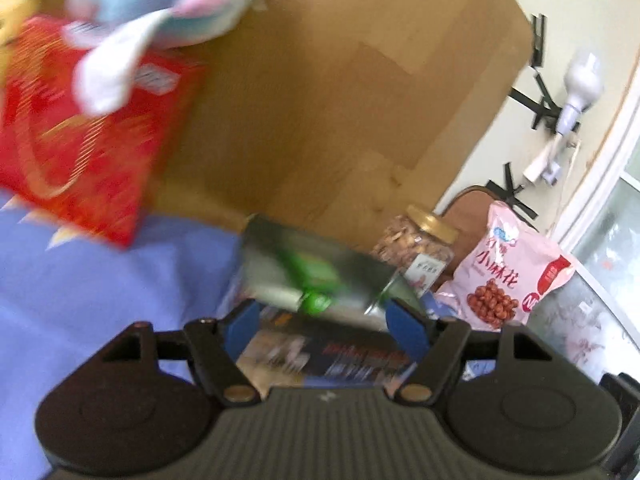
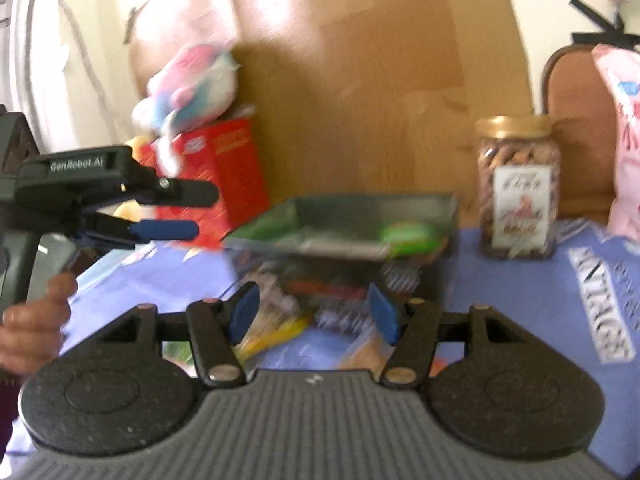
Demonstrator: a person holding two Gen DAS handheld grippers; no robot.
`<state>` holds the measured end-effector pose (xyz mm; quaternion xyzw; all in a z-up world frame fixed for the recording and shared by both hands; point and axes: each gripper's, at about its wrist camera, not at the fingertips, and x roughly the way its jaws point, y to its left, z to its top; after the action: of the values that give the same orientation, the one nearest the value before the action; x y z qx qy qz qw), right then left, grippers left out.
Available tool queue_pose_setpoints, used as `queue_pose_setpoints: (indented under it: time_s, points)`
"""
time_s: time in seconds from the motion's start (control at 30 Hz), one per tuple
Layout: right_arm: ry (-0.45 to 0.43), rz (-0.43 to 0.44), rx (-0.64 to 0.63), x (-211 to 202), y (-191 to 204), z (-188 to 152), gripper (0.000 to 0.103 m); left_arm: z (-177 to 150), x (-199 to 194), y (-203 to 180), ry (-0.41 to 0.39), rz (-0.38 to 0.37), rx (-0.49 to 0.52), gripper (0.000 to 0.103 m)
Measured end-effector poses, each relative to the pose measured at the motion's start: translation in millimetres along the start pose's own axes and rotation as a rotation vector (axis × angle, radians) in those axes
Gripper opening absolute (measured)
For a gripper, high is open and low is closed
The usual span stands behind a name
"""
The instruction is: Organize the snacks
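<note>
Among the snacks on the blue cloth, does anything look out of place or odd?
Yes. A plush toy sits on top of the red box at the left, by the wooden board; it is no snack. The jar stands upright.

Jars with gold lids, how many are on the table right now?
1. The jar stands upright on the blue cloth right of the clear box, beside the pink snack bag. Others could be hidden behind the box.

A big wooden headboard [image 2: 360, 80] is standing against the cream wall [image 1: 580, 8], daylight glancing off its panels. A white-framed window [image 1: 624, 208] is letting light in at one side. Black tape strips [image 1: 536, 100] are holding a white bulb [image 1: 580, 80] to the wall. A blue printed sheet [image 1: 100, 280] is covering the bed.
</note>
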<state>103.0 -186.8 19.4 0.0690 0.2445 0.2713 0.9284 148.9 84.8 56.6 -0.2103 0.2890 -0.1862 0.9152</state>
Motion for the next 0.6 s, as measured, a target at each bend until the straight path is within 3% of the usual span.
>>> queue_pose_setpoints:
  time_s: [0.13, 0.3, 0.33, 0.37, 0.47, 0.6]
  points:
    - [0.069, -0.016, -0.002, -3, 14, -22, 0.063, -31, -19, 14, 0.046, 0.023, -0.042, 0.072]
    - [0.147, -0.028, 0.005, -1, 19, -34, 0.062, -66, -22, 9, 0.120, -0.013, -0.061, 0.072]
    - [0.169, -0.018, -0.005, 2, 21, -36, 0.061, -71, -21, 5, 0.130, -0.014, -0.049, 0.072]
    - [0.176, -0.015, -0.024, 3, 26, -38, 0.052, -76, -22, 2, 0.137, -0.016, -0.042, 0.072]
    - [0.175, 0.004, -0.141, -3, 48, -40, 0.050, -84, -30, 0, 0.135, -0.031, -0.043, 0.072]
    - [0.128, 0.093, -0.360, -19, 85, -50, 0.051, -88, -49, 5, 0.107, -0.023, -0.054, 0.072]
